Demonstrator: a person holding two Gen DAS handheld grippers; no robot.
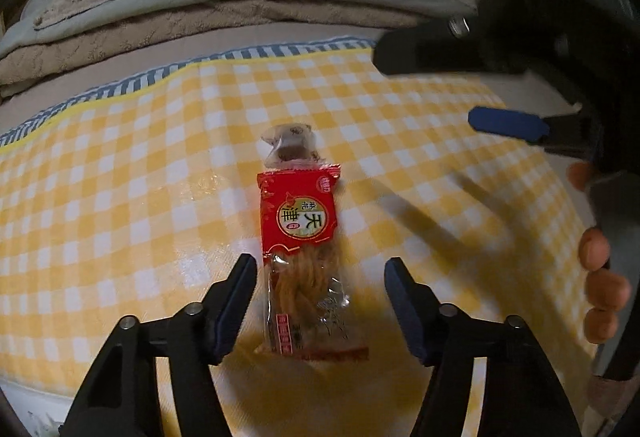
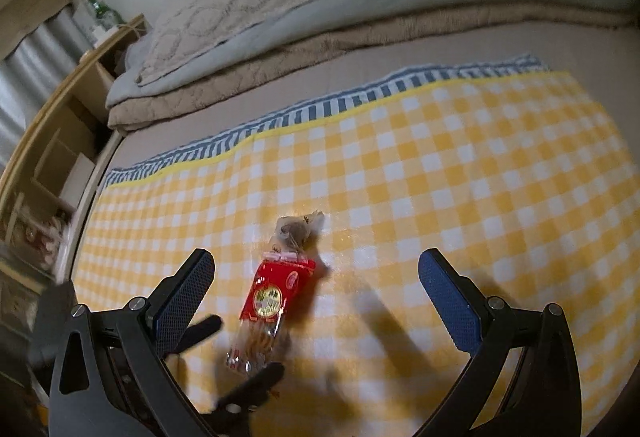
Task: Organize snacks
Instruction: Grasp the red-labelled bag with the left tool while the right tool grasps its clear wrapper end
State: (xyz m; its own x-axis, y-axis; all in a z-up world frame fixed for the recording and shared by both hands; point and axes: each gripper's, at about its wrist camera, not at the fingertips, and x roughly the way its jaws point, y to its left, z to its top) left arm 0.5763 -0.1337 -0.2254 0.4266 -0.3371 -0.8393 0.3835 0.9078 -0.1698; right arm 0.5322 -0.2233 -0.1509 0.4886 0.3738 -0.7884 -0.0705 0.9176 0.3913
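Left gripper straddles the red pack's clear lower end, jaws spread, pads not touching it. Pack lies flat on the checked cloth, a small clear-wrapped snack butting its far end. Right gripper wide open, hovering nearby. Pack looks light, crinkly, slippery; twists inside likely brittle, so pinch the sides gently. Label reads 天津.
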